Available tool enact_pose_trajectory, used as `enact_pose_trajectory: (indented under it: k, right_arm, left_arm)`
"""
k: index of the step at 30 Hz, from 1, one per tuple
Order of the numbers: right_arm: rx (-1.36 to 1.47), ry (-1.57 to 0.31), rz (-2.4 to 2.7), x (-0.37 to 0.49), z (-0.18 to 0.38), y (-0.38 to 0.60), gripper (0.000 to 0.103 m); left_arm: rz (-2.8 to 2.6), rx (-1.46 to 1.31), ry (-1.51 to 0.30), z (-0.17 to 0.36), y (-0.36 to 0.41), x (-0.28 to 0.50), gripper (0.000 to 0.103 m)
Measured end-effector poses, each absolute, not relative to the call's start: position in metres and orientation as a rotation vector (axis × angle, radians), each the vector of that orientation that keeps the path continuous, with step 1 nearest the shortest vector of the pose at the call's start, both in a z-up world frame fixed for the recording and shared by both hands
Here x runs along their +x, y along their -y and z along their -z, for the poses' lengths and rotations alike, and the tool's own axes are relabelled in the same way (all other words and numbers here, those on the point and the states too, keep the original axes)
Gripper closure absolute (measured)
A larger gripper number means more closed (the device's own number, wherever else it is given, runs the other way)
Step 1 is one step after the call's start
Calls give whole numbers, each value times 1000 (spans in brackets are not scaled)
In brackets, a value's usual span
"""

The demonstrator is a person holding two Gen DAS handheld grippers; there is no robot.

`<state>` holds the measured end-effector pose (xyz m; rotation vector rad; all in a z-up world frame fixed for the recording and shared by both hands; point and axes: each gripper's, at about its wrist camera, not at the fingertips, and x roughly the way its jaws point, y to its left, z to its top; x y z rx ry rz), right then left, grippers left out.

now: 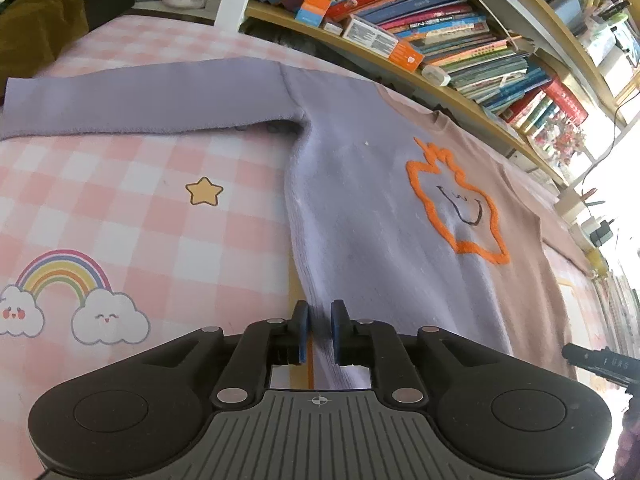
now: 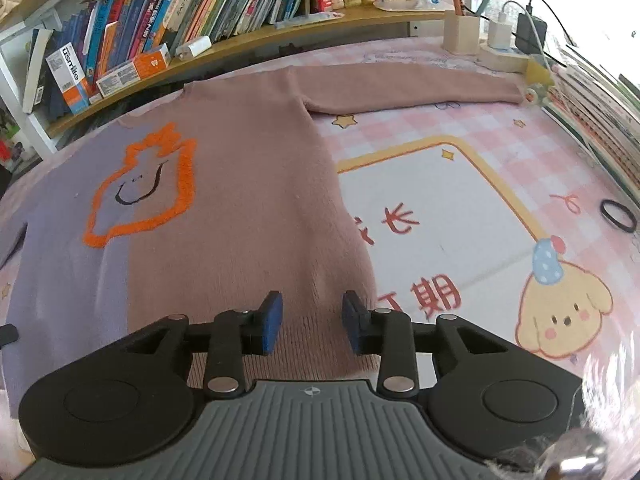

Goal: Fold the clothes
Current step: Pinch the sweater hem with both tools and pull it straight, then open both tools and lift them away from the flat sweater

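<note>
Your left gripper point(image 1: 320, 330) sits at the sweater's point(image 1: 360, 216) lilac hem edge, jaws a narrow gap apart, fabric between the pads but not visibly pinched. Your right gripper point(image 2: 312, 326) hangs over the mauve hem corner, jaws clearly apart, nothing clamped. The sweater lies flat, front up, on the pink checked cover point(image 1: 120, 208): half lilac, half dusty mauve, fuzzy knit, with an orange outlined smiley shape point(image 2: 144, 184) on the chest. Both sleeves are spread straight out sideways. Behind the collar, the bookshelf point(image 2: 208, 4).
</note>
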<state>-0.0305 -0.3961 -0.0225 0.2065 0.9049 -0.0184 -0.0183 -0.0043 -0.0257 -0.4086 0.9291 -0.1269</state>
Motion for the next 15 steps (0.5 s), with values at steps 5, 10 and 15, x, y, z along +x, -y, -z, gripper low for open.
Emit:
enact_pose_trajectory:
  k: [5,10,15]
  right_arm:
    - [210,-900,12,-37,22,398,68]
    - [173,-891,-39,-34,19,394,56]
    - [138,-876,-69,-38,13,400,33]
  left_arm:
    - [106,-404,-930,22,8,-24,85]
    - [43,-399,-916,17,15,-37,85]
    - [-11,-360,-917,9,30,-55,84]
